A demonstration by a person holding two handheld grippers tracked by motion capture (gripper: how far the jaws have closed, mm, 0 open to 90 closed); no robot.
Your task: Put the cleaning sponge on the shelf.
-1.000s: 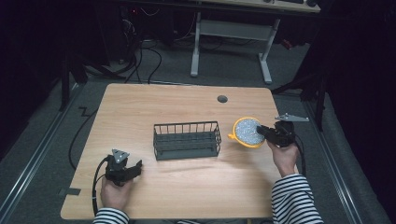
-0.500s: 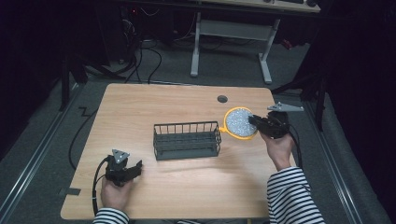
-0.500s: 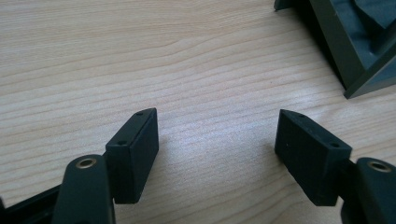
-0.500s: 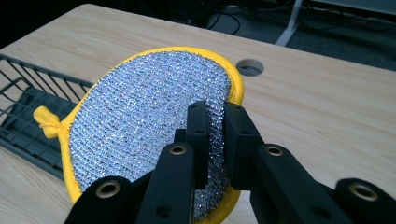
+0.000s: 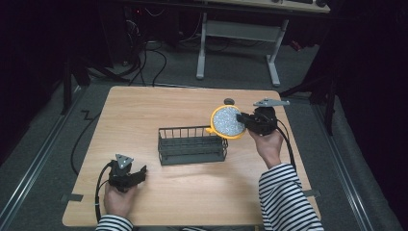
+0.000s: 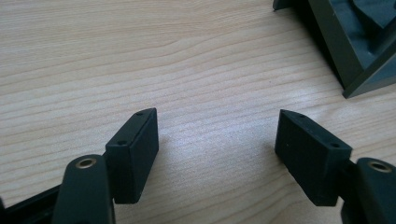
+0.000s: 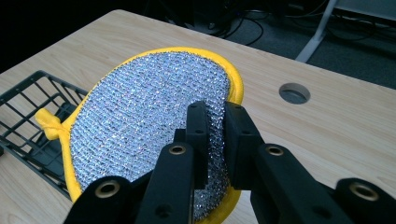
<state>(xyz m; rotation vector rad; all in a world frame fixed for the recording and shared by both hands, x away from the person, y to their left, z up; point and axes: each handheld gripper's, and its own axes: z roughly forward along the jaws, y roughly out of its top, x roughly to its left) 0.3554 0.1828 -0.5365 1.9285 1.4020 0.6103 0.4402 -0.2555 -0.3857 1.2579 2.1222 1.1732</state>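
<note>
A pale wooden table (image 5: 144, 115) is seen from above, and everything else is placed here by reference to the dark wire basket (image 5: 192, 145) that stands near its middle. A small round hole (image 5: 229, 101) is cut in the tabletop beyond the basket's right end.

A round scrubbing pad (image 5: 227, 121), silver mesh edged in yellow, is held in the air just above the basket's right end, tilted so that its sparkling face is turned up and toward the basket. It appears to be carried that way so that it can be lowered into the basket, whose open top lies directly beside and below its yellow loop (image 7: 46, 120).

The right gripper (image 7: 215, 135), just right of the basket, is clamped on the pad's near edge: its two black jaws are drawn nearly together with only the thickness of the pad between them.

The left gripper (image 6: 217, 144) is rested low over the bare wood, well apart from the basket toward its near left. Its jaws are spread wide with nothing between them, and it seems to be parked there idle.
</note>
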